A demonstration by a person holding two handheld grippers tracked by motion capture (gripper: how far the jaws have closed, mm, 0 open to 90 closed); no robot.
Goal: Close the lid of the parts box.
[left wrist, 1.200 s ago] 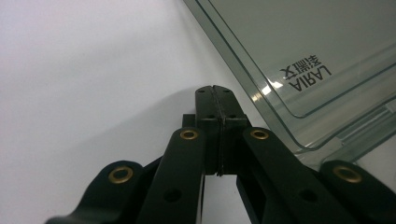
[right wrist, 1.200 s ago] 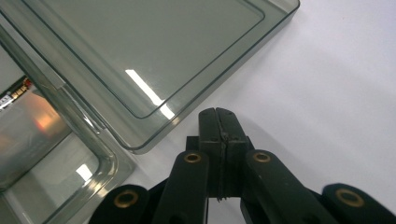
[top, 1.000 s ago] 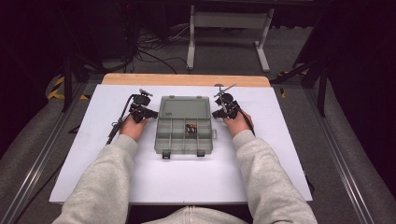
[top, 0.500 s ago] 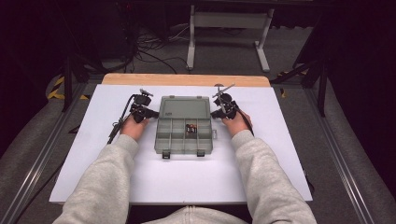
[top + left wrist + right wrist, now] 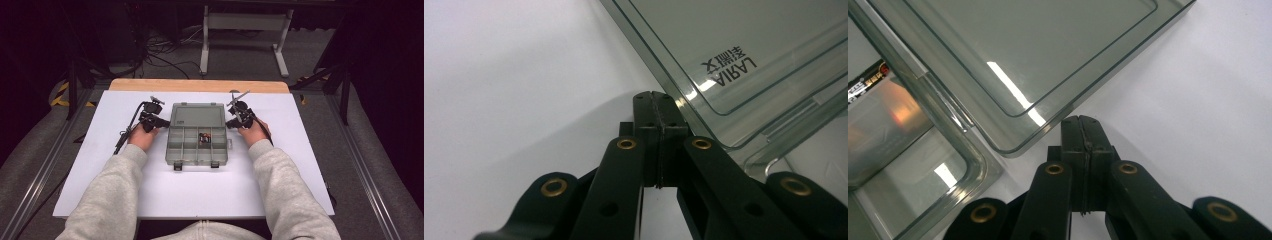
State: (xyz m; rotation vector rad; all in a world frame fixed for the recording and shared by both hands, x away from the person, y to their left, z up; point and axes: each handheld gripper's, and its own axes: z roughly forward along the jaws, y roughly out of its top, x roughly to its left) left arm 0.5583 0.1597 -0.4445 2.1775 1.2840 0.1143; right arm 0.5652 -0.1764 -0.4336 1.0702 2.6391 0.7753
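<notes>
A clear grey plastic organizer box (image 5: 197,134) lies open in the middle of the white table, its lid (image 5: 196,116) folded back flat on the far side. One compartment holds a small dark item (image 5: 204,138). My left gripper (image 5: 159,121) rests shut at the box's left side, its tips beside the lid's edge (image 5: 684,107) with nothing between the jaws. My right gripper (image 5: 231,122) rests shut at the box's right side, its tips close to the lid's corner (image 5: 1013,147). In the left gripper view (image 5: 655,97) and the right gripper view (image 5: 1082,121) both pairs of jaws press together.
The white table top (image 5: 300,150) has bare room in front of and beside the box. A wooden strip (image 5: 200,86) runs along the far edge. Beyond it stand a white frame (image 5: 242,35) and cables on the floor. Grey-sleeved forearms (image 5: 115,190) enter from below.
</notes>
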